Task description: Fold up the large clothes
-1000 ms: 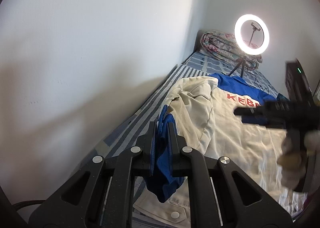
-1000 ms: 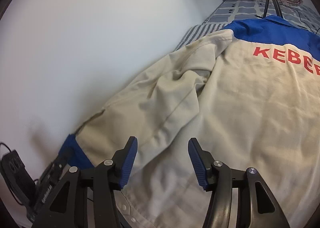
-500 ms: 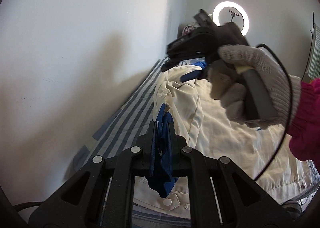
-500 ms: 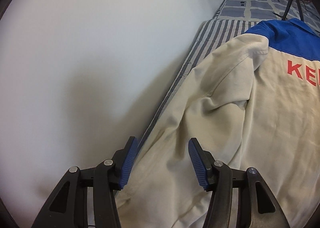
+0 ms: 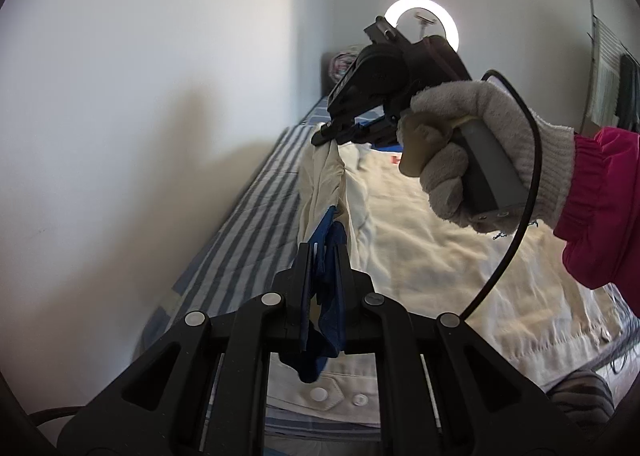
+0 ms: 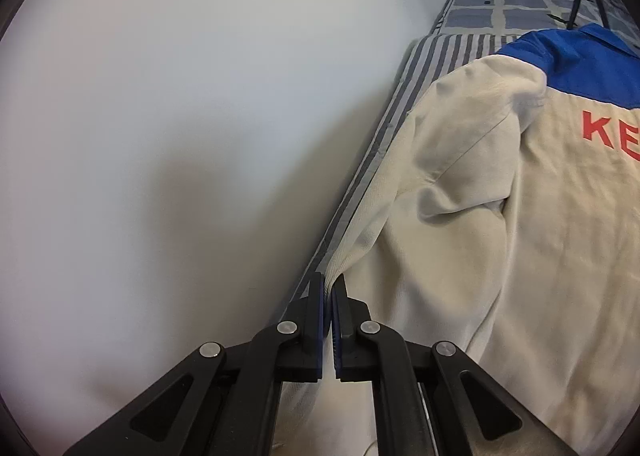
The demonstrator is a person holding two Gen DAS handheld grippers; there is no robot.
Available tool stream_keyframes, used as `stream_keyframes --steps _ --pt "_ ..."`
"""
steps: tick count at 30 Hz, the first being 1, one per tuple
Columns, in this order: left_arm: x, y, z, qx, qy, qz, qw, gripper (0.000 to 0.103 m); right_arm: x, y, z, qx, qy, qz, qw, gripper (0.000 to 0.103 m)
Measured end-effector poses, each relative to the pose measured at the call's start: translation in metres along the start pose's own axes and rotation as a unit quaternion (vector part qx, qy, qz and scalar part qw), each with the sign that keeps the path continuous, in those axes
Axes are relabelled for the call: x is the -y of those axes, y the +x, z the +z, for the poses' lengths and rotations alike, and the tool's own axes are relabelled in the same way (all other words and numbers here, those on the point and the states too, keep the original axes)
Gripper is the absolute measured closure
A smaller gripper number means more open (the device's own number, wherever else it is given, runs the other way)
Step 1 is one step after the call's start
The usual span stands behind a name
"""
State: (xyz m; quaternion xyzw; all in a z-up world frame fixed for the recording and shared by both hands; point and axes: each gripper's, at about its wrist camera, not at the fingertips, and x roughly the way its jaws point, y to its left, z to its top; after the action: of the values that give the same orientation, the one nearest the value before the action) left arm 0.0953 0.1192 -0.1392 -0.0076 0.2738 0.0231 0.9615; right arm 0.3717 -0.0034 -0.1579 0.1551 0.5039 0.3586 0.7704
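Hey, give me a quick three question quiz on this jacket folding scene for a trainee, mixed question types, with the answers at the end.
1. True or false: the left gripper has its jaws shut on the jacket's blue cuff.
2. What does the right gripper pinch? A) the ring light B) the beige sleeve C) the striped bed sheet
3. Fill in: the red letters on the jacket in the right wrist view begin "K_".

Key: 1 true; 2 B; 3 E.
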Motion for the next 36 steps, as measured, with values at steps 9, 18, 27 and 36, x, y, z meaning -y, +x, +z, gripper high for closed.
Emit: stream_keyframes --steps 9,18,27,36 --pt "0.044 -0.024 -0.024 -0.033 0.049 -0.066 0.9961 0.094 0.097 -0.066 -0.065 0.052 0.110 0.043 0.992 0.102" --pt "0.026 -0.036 -0.041 -0.067 -0.020 -0.101 0.9925 0.046 0.156 -0.083 -0.120 -0.006 0.137 -0.045 0.990 0.085" --pt "-0.021 0.034 -0.077 -0.186 -0.207 -0.163 0.9467 0.046 0.126 -0.117 -0.139 -0.003 0.034 -0.105 0.994 0.067" --pt "-0.007 0.069 -0.092 -0.214 -0.234 -0.179 0.9313 0.068 0.069 -0.133 -0.105 0.043 -0.094 -0.137 0.985 0.049"
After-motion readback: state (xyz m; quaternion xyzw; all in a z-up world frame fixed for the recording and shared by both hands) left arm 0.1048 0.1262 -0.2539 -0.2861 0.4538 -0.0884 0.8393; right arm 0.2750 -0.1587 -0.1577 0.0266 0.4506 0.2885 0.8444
